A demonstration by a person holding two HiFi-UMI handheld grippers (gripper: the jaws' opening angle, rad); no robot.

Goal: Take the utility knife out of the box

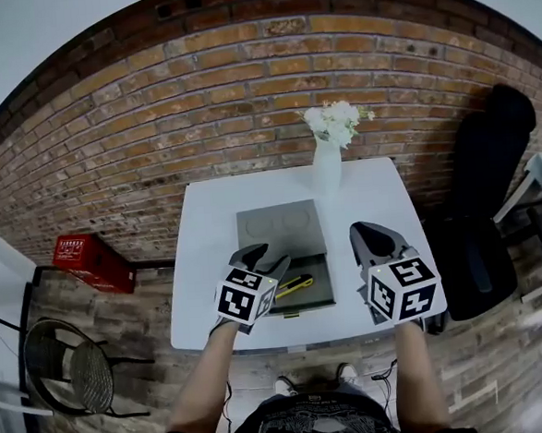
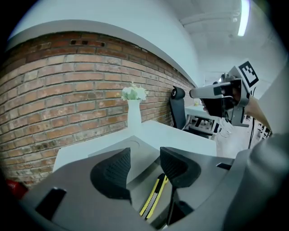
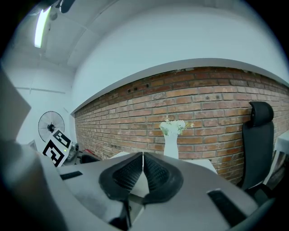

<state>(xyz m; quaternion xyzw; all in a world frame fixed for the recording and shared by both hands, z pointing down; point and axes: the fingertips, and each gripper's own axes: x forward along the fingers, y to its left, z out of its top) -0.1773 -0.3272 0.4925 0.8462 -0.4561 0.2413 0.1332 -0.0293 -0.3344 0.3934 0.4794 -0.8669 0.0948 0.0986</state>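
Centrally on the white square table (image 1: 209,252) sits an open grey box (image 1: 281,224), its flat lid thrown back toward the far side and its shallow tray on the near side. In that tray lies the yellow-and-black utility knife (image 1: 295,285), slanted, about midway across the tray and close to its near wall.

At the box's near left corner hangs the left gripper (image 1: 255,255), tipped downward over the tray. Its claw is spread wide with nothing pinched: in the left gripper view the knife shows below the gap between the two dark ribbed pads, nearer the right-hand pad, and neither pad touches it.

Right of the box, above bare tabletop, the right gripper (image 1: 374,236) is clear of both box and knife. The right gripper view shows its two pads pressed together with only a thin seam between them and nothing caught there.

At the table's far edge, just beyond the lid, stands a tall white vase of white flowers (image 1: 327,165). Behind it runs a red brick wall (image 1: 153,117). A black office chair (image 1: 485,168) stands to the right of the table, and a red plastic crate (image 1: 89,261) lies on the floor to the left.
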